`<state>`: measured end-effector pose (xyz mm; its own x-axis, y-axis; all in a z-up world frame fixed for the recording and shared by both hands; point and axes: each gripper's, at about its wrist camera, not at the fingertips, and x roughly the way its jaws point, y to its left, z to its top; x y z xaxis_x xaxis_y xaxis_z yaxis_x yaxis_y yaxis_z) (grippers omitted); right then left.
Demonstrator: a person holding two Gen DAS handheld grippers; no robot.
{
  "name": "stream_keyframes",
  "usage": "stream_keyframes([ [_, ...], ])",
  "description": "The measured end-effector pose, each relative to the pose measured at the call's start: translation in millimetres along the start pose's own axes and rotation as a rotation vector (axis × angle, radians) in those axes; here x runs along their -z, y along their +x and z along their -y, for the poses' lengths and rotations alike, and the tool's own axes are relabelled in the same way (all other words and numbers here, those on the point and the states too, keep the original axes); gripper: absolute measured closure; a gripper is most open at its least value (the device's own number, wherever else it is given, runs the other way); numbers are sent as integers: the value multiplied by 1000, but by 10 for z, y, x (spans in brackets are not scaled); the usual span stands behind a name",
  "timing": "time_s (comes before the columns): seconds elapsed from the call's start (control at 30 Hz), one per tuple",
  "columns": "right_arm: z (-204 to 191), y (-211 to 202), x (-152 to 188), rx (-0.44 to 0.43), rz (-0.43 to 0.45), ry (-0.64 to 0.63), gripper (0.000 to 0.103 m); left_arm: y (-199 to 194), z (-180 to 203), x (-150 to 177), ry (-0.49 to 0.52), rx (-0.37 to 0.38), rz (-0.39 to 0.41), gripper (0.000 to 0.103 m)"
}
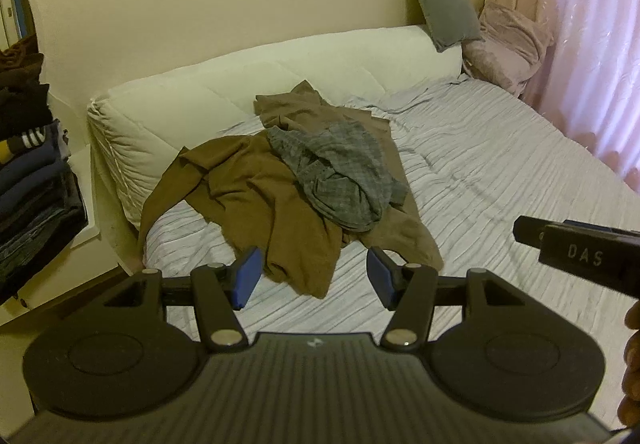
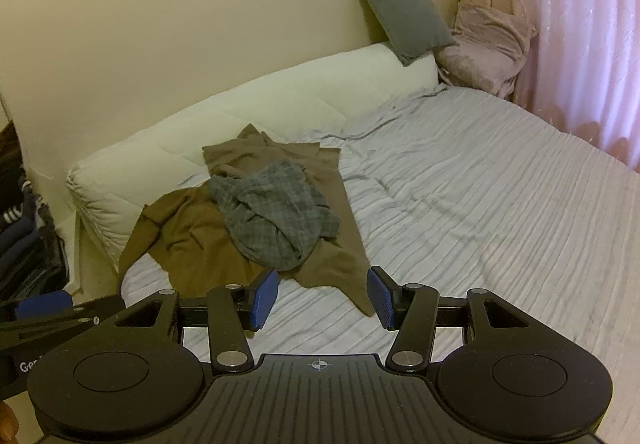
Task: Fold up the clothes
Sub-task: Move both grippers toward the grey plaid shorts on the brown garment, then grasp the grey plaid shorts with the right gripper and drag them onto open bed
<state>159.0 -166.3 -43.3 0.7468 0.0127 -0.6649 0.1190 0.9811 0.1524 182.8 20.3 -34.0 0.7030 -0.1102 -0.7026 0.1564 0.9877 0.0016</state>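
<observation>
A crumpled brown garment (image 1: 256, 196) lies spread on the bed, with a bunched grey checked garment (image 1: 340, 172) on top of it. Both also show in the right wrist view, the brown garment (image 2: 192, 236) and the grey checked garment (image 2: 272, 212). My left gripper (image 1: 314, 278) is open and empty, hovering over the near edge of the brown garment. My right gripper (image 2: 322, 298) is open and empty, just short of the brown garment's near corner. The right gripper's body (image 1: 580, 252) shows at the right of the left wrist view.
The bed has a ribbed pale lilac cover (image 2: 480, 204) and a white padded headboard roll (image 1: 240, 84). A grey cushion (image 1: 444, 0) and a pink blanket (image 1: 508, 40) sit at the far corner. Pink curtains (image 2: 580, 24) hang on the right. Stacked folded clothes (image 1: 28, 172) stand at the left.
</observation>
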Motion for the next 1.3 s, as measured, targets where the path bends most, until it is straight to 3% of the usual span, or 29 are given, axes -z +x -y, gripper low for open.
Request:
stream_keyframes([
  [0.7,-207,1278,-388,42,-95,58,50,1288,-565,-655,1,114,-109,49],
  [1.3,-50,2629,-341,22,-217,65,50,2799,-559,-947,17,209,-244,49],
])
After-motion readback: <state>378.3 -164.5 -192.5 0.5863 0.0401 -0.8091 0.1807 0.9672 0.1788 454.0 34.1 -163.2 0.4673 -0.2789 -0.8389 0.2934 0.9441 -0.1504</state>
